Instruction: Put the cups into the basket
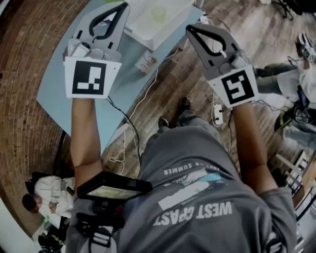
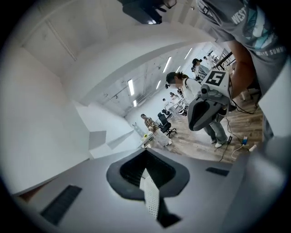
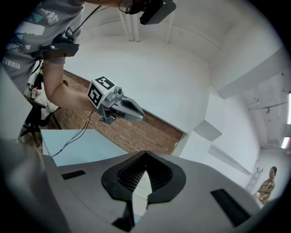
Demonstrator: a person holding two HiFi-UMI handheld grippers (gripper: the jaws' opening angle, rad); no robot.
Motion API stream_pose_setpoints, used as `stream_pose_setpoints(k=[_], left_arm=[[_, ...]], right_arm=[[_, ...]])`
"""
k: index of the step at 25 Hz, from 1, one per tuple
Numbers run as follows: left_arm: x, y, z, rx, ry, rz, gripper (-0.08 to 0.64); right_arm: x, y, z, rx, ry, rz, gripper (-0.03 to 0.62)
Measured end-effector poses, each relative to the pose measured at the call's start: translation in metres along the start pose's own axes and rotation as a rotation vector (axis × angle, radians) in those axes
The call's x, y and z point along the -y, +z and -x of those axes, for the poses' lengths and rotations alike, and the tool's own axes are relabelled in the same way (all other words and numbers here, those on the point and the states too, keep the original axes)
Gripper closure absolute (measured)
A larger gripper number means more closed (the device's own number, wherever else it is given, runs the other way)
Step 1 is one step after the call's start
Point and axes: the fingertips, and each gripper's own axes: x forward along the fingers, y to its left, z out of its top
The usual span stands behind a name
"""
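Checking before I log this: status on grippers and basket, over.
Left gripper and right gripper shut, empty. Basket on table, cups not discernible. Path looks clear.

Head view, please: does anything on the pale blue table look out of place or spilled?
Nothing stands out. The white plastic basket sits upright on the pale blue table, nothing is spilled, and only a thin black cable trails off its edge.

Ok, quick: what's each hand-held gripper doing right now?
Left hand-held gripper: closed, holding nothing.
Right hand-held gripper: closed, holding nothing.

Ofc/lab w/ chairs [image 2: 165, 124], strip lights [image 2: 131, 86]
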Motion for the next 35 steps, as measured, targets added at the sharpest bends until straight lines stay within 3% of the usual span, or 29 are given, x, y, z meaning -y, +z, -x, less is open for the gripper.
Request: stream_pose_setpoints(k=[8, 16, 35], left_arm=[[-0.007, 0.012, 0.053, 0.066, 0.107, -0.092, 0.560], [-0.015, 0.021, 0.098, 0.073, 0.176, -0.139, 0.560], [-0.017, 0.003, 0.154, 0.057, 0.199, -0.089, 0.560]], right_arm=[[-0.018, 0.033, -0.011, 0.012, 0.019, 0.071, 0.581], [-0.040, 0.064, -0.018, 0.030, 0.031, 0.116, 0.581], [-0.080, 0.112, -0.028, 0.046, 0.052, 0.194, 0.581]])
